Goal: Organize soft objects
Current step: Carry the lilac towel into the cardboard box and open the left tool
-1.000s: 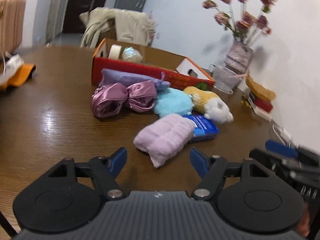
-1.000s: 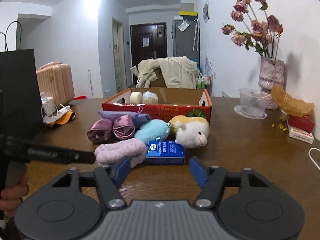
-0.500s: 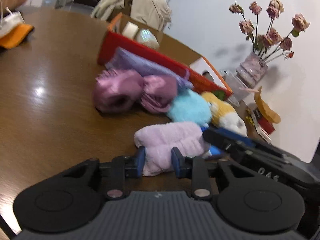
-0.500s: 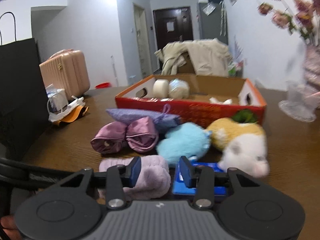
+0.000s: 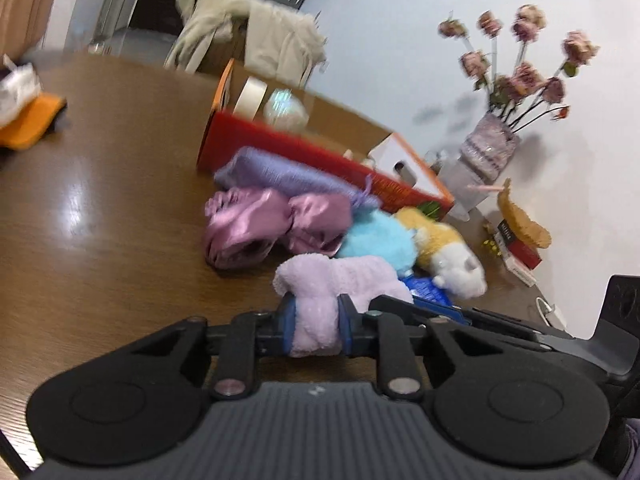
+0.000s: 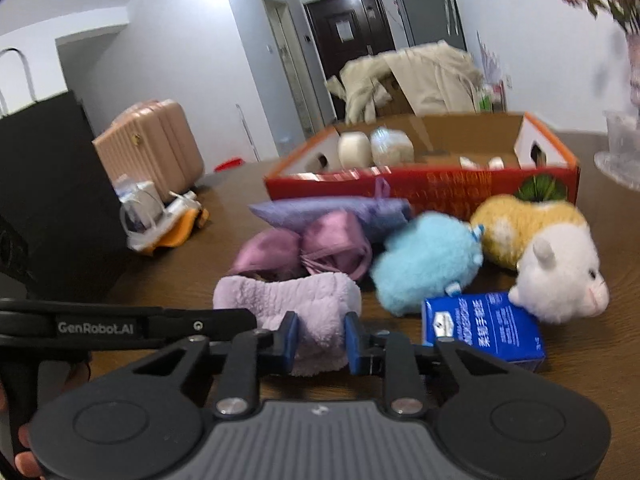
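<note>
The left tool (image 5: 316, 322) and the right tool (image 6: 319, 340) have both just been closing and each now pinches the lilac fleece cloth (image 6: 288, 304), which lies on the brown table (image 5: 100, 240) in front of the pink satin bow (image 5: 272, 228). "GenRobot.AI" is printed on the left tool's arm (image 6: 120, 326). The blue packet (image 6: 484, 328) to the right carries white writing too blurred to read. The red box (image 6: 440, 188) stands far behind, its contents indistinct.
</note>
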The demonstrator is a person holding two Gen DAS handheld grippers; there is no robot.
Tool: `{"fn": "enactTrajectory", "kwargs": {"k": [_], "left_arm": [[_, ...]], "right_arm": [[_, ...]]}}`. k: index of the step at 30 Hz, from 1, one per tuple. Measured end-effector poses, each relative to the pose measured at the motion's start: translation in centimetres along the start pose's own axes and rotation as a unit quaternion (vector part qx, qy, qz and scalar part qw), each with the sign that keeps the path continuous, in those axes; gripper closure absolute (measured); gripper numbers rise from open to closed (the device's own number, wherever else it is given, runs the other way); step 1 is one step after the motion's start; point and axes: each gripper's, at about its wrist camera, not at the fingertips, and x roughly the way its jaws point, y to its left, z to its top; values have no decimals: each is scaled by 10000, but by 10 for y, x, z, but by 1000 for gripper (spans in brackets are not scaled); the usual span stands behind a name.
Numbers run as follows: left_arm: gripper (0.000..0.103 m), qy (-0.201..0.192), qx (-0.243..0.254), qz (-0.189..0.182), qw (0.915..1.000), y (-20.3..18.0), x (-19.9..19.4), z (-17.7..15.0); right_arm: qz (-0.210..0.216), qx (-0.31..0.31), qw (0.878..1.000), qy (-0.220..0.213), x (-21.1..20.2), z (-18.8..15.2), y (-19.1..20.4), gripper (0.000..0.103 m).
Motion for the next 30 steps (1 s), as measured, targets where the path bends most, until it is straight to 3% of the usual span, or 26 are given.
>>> {"fn": "enactTrajectory", "kwargs": {"k": [8,14,19,23,26,30], "left_arm": [[81,-546,411,-221,9974,-33,-49,28],[81,-758,718,-294,9941,-49,-39,97],[81,-666,667,-39,9955,-32,21,177],[81,-336,649,346,9967,-6,92,219],[81,51,614,682,9958,15,148,231],[76,349,902,1093,9893,34,191,221]], "right_arm": [[-78,-241,9966,-780,-65,23,33,81],[-106,-246,9950,-965,-63,83,26,81],[-10,-40,9974,-714,0,163,-4,81],[-40,295,9991,-290,83,206,-38,81],[-126,653,9977,149,150,214,-65,81],[-359,793,9938,687,211,200,-82,82]]}}
